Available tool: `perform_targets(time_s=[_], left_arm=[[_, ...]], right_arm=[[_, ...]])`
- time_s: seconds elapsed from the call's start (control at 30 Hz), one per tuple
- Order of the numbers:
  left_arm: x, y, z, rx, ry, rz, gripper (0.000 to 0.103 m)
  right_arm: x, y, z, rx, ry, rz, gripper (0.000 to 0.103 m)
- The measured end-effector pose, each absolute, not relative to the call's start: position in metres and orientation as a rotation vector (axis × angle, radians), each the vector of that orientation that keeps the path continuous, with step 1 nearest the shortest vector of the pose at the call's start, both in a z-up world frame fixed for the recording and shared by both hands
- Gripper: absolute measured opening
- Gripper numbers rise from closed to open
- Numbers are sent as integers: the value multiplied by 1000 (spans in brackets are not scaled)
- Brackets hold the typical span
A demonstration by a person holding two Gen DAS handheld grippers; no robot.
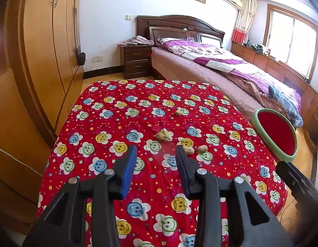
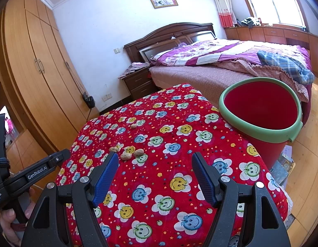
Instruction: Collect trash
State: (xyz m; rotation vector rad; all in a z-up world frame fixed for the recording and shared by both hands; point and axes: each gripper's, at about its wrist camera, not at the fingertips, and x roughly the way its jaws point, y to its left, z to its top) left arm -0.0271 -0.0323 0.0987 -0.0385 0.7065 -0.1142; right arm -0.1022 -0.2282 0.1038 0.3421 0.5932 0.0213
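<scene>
Several peanut shells lie on a table under a red cloth (image 1: 109,144) printed with smiley flowers. One shell (image 1: 163,136) is just ahead of my left gripper (image 1: 156,150), which is open and holds nothing. A pair of shells (image 1: 188,150) lies by its right fingertip, and a lone shell (image 1: 179,112) sits farther back. In the right wrist view the shell cluster (image 2: 126,155) lies beside the left finger of my right gripper (image 2: 154,156), which is wide open and holds nothing. A red bucket with a green rim (image 2: 222,108) (image 1: 254,119) stands off the table's right edge.
A bed (image 1: 220,61) with a purple quilt runs along the right behind the table. A wooden wardrobe (image 1: 45,51) fills the left wall, with a nightstand (image 1: 136,61) at the back. A hand (image 2: 6,220) holds the left gripper's body (image 2: 35,170). Books lie on the floor by the bucket.
</scene>
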Motion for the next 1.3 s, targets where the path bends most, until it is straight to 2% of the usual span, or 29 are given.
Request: perform_targets(time_s=[1.3], left_arm=[[-26, -28, 102, -41, 700, -111, 39]], right_arm=[[-102, -228, 104, 342, 591, 22, 75]])
